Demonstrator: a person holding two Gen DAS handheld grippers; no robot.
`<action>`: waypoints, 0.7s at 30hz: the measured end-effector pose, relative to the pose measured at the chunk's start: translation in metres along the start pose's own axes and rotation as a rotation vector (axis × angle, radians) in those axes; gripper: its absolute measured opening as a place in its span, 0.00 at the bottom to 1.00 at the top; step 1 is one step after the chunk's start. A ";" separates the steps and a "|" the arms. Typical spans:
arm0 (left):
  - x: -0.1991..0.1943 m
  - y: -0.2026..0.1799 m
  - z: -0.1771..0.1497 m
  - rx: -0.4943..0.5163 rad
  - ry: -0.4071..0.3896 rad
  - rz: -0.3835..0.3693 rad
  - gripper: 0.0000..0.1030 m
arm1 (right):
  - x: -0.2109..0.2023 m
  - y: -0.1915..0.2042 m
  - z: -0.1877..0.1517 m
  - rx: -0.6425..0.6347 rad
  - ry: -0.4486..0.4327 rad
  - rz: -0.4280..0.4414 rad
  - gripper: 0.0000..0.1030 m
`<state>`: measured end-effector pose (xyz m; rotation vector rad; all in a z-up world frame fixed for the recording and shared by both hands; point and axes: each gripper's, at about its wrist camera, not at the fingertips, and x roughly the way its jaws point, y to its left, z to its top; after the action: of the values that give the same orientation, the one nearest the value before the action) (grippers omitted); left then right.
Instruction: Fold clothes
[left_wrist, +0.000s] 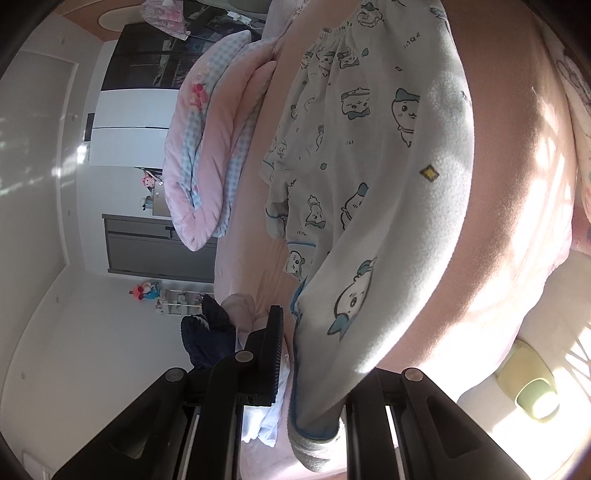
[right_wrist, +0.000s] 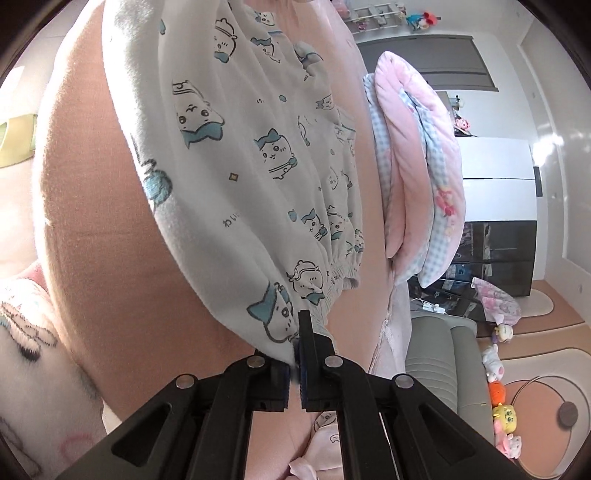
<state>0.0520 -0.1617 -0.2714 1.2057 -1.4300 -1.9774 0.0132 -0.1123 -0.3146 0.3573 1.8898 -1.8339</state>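
A wide pink bed sheet (left_wrist: 491, 206) fills most of both views, lit by strong sun along one side. Spread over it, and partly lifted off it, lies the white fleece pyjama garment printed with blue-and-white cartoon animals (left_wrist: 388, 177), its gathered elastic hem (right_wrist: 340, 275) running along one edge. Beside the garment on the bed sits a rolled pink quilt with blue gingham lining (left_wrist: 207, 155), bent into a long curve. Past the bed stand a dark glass-fronted cabinet (right_wrist: 495, 254) and a grey drawer unit (left_wrist: 147, 243) against white walls, and a grey cushioned seat (right_wrist: 439, 350) shows in the right wrist view. A navy knitted item (left_wrist: 210, 336) lies near the bed's edge in the left wrist view, next to some pale pink cloth. Small plush toys (right_wrist: 498, 365) are scattered on the floor.

The left gripper (left_wrist: 314, 369) is closed narrowly on a blue-trimmed edge of the garment, the fleece draping over one black finger and bunching between the two. The right gripper (right_wrist: 295, 354) has its jaws pressed together, pinching a corner of the same garment by the elastic hem, so the fabric hangs stretched between the two tools.
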 end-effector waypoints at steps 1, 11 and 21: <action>-0.001 0.001 0.000 -0.004 -0.001 -0.002 0.10 | -0.003 -0.002 0.000 -0.003 0.000 0.002 0.02; -0.007 0.011 -0.004 -0.036 -0.016 -0.038 0.10 | -0.036 -0.013 -0.004 -0.023 -0.023 -0.006 0.02; -0.013 0.020 -0.012 -0.046 -0.036 -0.074 0.10 | -0.055 -0.016 -0.005 -0.036 -0.029 -0.008 0.02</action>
<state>0.0660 -0.1663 -0.2489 1.2249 -1.3675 -2.0798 0.0514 -0.1010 -0.2728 0.3091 1.9046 -1.7986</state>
